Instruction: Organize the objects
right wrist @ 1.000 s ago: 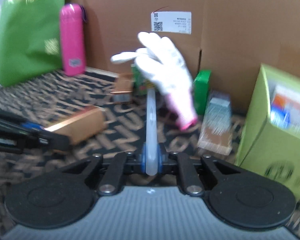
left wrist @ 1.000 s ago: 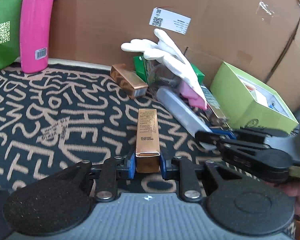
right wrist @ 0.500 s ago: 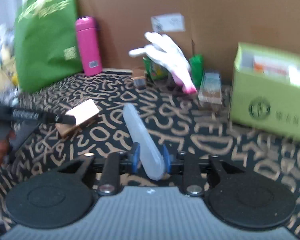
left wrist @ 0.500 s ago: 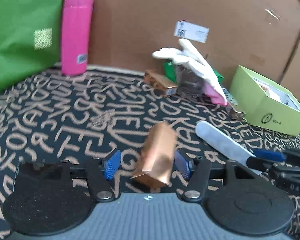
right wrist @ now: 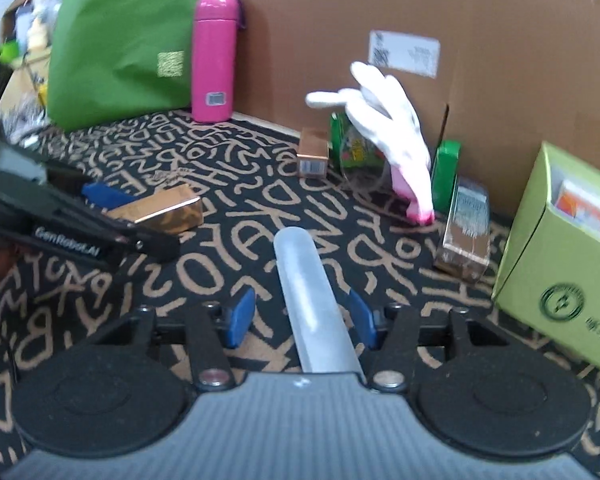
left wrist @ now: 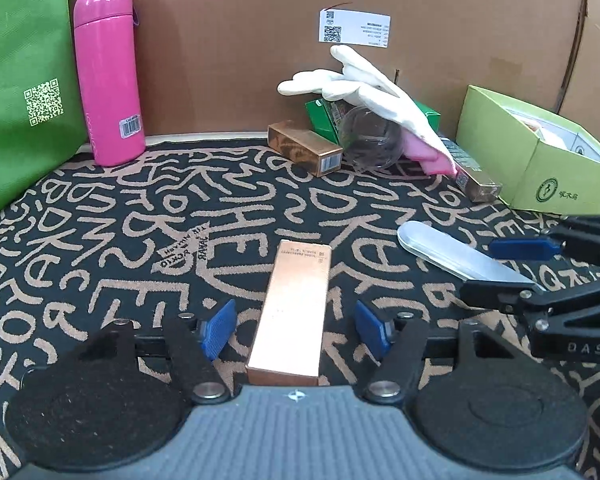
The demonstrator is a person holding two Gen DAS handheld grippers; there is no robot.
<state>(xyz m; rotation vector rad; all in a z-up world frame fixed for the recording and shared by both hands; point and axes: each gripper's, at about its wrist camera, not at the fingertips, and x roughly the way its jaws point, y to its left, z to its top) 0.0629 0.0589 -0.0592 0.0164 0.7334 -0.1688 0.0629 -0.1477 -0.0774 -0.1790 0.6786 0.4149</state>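
- Standing at the upper left of the left wrist view, a green bag [left wrist: 16,80] and an upright pink bottle [left wrist: 108,76] back against the cardboard wall [left wrist: 240,40]; both sit on the patterned cloth [left wrist: 100,220].
- Left gripper [left wrist: 296,326], lower centre of the same view: its jaws have just been opening and now stand apart, with a clear gap on each side of the copper box [left wrist: 294,312] that lies flat on the cloth between them. Nothing is gripped.
- Copper box: rigid carton, probably light, with glossy faces that may slip. The long side faces near mid-length look the best place to pinch.
- Upper centre: a white glove [left wrist: 376,92] drapes over a clear jar [left wrist: 370,140], beside a second copper box [left wrist: 304,148] and a green carton [left wrist: 320,116].
- Right gripper [right wrist: 300,320], lower centre of the right wrist view: its jaws have just been opening; the blue pads [right wrist: 240,316] stand clear of the translucent case [right wrist: 312,300], which lies on the cloth between them, released.
- Translucent case: smooth, rounded plastic, likely light and prone to roll or slide; grasp across its middle.
- Far right: an open lime-green box [left wrist: 540,160] holds cartons.
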